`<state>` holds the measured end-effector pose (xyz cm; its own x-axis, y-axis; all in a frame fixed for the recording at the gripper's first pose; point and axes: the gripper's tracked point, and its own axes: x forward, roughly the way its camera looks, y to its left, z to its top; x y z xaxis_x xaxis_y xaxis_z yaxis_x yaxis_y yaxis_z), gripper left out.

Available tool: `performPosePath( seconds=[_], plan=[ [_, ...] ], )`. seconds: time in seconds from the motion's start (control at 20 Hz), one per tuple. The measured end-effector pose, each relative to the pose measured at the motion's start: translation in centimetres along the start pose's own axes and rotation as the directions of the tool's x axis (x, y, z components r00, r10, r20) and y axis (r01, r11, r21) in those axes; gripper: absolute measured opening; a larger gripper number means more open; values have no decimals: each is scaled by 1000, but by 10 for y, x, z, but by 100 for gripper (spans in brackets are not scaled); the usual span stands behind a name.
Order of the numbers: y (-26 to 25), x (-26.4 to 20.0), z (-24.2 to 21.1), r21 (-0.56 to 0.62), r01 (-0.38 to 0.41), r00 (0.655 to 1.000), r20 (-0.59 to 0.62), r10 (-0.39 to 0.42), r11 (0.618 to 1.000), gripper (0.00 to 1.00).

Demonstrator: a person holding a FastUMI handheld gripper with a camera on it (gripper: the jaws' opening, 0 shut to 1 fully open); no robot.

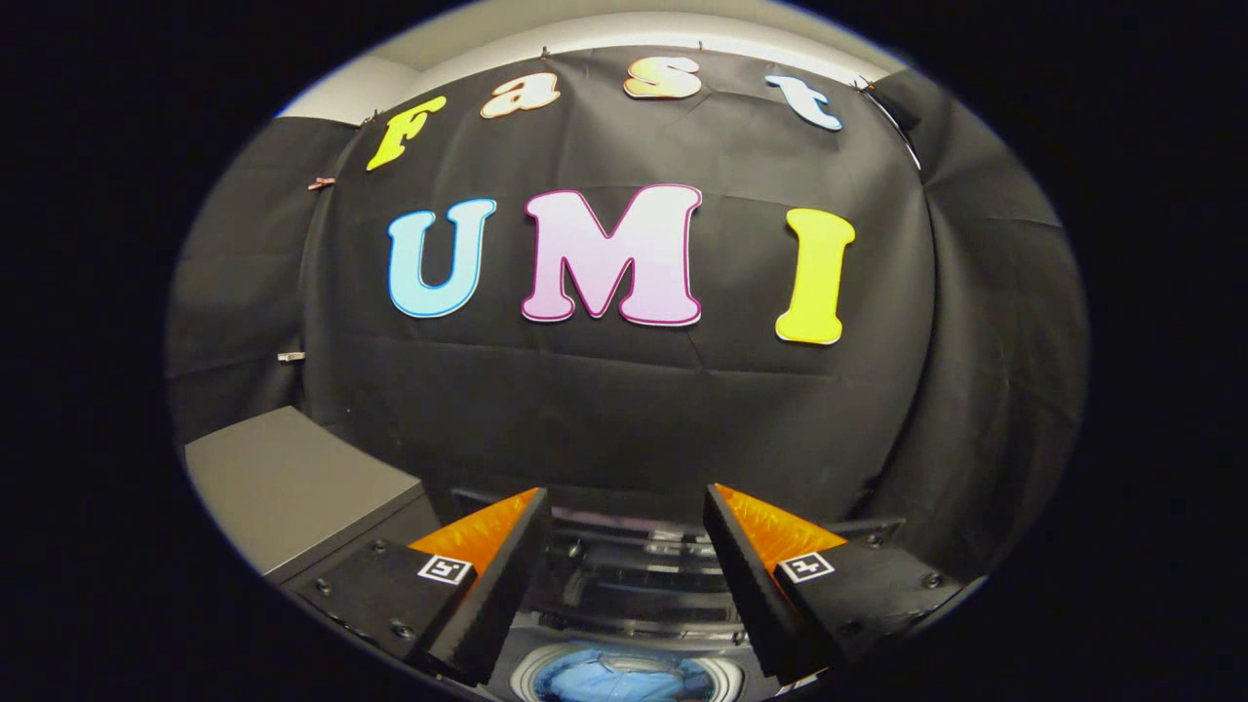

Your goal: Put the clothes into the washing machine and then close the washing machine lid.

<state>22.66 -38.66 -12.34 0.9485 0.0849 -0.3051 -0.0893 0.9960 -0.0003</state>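
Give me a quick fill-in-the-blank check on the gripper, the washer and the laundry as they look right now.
1. The gripper has its fingers ____, with nothing held between them.
2. Between and below the fingers, the washing machine has a round drum opening with ____ clothes inside.
3. The grey cabinet top stands beside the washing machine, in front of the ____ cloth wall.

Missing words: open; blue; black
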Motion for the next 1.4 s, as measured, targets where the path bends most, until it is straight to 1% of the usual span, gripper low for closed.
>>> performPosePath(
  seconds=[0.1,0.15,0.25,0.3,0.35,0.4,0.45,0.5,0.55,0.6,0.65,0.95,1.4],
  plan=[
    [-12,33,12,-16,31,999,23,-30,999,98],
    [-18,47,7,-36,49,999,9,-49,998,98],
    [-33,64,-23,-80,90,991,-87,-97,993,98],
    [-41,69,-48,-94,102,979,-168,-116,990,98],
    [-38,67,-41,14,88,980,-181,-84,996,98],
    [-38,73,-59,85,112,972,-216,-91,990,100],
    [-34,75,-52,89,103,979,-184,-86,991,100],
    [-36,74,-63,65,108,972,-217,-92,992,100],
    [-40,70,-57,80,121,976,-192,-104,989,100],
    [-37,67,-60,65,126,972,-208,-110,990,100],
    [-38,65,-57,73,132,974,-197,-115,989,100],
    [-33,46,-60,65,122,973,-206,-106,990,100],
    [-25,-2,-73,57,144,965,-229,-127,988,100]
  ],
)
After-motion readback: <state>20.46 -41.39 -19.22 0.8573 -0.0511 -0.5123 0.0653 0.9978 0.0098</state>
